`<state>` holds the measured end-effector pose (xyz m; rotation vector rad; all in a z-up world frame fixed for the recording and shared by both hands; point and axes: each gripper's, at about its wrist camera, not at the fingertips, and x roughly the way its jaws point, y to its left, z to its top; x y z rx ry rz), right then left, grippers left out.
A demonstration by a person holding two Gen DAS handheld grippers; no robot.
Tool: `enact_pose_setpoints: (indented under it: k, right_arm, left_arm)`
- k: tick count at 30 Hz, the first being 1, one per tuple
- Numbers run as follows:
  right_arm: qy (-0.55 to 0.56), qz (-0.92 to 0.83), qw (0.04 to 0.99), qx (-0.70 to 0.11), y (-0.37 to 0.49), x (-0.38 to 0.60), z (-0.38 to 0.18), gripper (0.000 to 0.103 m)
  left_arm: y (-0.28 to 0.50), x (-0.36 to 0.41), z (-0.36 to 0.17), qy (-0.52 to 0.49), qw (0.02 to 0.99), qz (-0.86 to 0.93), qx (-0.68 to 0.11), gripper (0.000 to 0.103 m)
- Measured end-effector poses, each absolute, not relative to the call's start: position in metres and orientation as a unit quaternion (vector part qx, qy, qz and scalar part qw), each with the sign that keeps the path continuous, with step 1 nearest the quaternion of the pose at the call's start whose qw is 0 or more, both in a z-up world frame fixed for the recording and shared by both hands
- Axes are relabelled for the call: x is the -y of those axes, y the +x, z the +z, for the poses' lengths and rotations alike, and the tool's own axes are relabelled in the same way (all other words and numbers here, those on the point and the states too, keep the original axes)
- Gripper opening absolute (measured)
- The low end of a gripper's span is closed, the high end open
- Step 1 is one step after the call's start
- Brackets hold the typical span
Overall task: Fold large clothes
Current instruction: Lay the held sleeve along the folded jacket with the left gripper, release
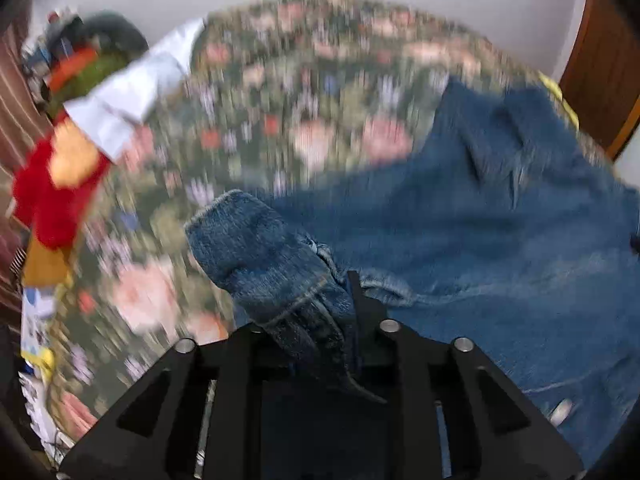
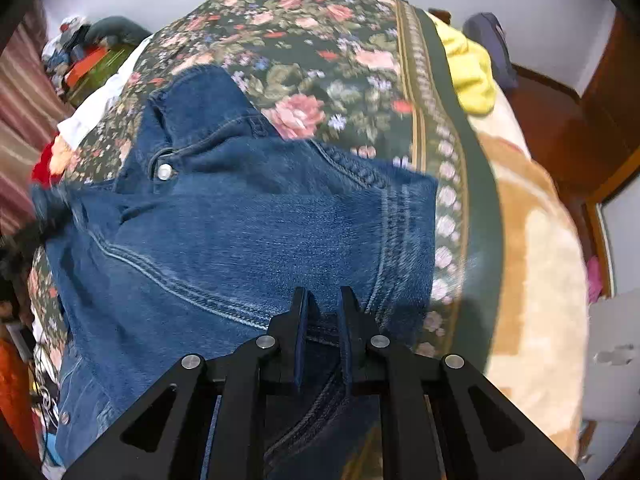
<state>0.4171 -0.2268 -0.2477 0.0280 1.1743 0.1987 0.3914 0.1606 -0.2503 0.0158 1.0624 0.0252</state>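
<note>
A blue denim garment [image 2: 248,216] with a metal button [image 2: 164,171] lies on a floral bedspread [image 2: 320,60]. My right gripper [image 2: 324,300] is shut on a seamed edge of the denim near its front. In the blurred left wrist view the same denim [image 1: 480,232] spreads to the right, and my left gripper [image 1: 316,300] is shut on a bunched, folded-over end of it [image 1: 260,256], held above the bedspread [image 1: 288,92].
A pile of clothes in red [image 1: 52,200], white [image 1: 136,88] and green lies at the left of the bed. A yellow cloth [image 2: 472,68] and a beige blanket [image 2: 532,264] lie to the right. Wooden furniture [image 2: 568,120] stands beyond.
</note>
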Motion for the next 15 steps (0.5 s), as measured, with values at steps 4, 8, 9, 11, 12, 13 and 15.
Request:
enact_pose_setpoints:
  k: [4, 8, 9, 11, 12, 13, 15]
  right_arm:
    - [-0.006, 0.096, 0.834, -0.544, 0.412, 0.226, -0.248, 0.010]
    - [-0.042, 0.083, 0.834, -0.543, 0.407, 0.221, -0.249, 0.010]
    - [-0.054, 0.079, 0.835, -0.542, 0.405, 0.219, -0.249, 0.010]
    - [-0.068, 0.074, 0.835, -0.540, 0.404, 0.216, -0.248, 0.010]
    - [-0.076, 0.071, 0.835, -0.539, 0.402, 0.215, -0.248, 0.010]
    - [-0.081, 0.069, 0.836, -0.539, 0.401, 0.213, -0.248, 0.010]
    - [-0.088, 0.065, 0.836, -0.538, 0.399, 0.212, -0.247, 0.010]
  left_arm:
    - [0.372, -0.175, -0.267, 0.032, 0.860, 0.062, -0.506, 0.074]
    - [0.355, -0.200, -0.272, -0.028, 0.857, 0.054, -0.512, 0.081]
    - [0.351, -0.204, -0.271, -0.038, 0.856, 0.049, -0.513, 0.082]
    - [0.343, -0.212, -0.268, -0.047, 0.855, 0.044, -0.514, 0.084]
    - [0.341, -0.213, -0.266, -0.048, 0.855, 0.043, -0.514, 0.084]
    - [0.336, -0.214, -0.262, -0.048, 0.856, 0.041, -0.513, 0.085]
    - [0.329, -0.217, -0.257, -0.052, 0.856, 0.038, -0.512, 0.085]
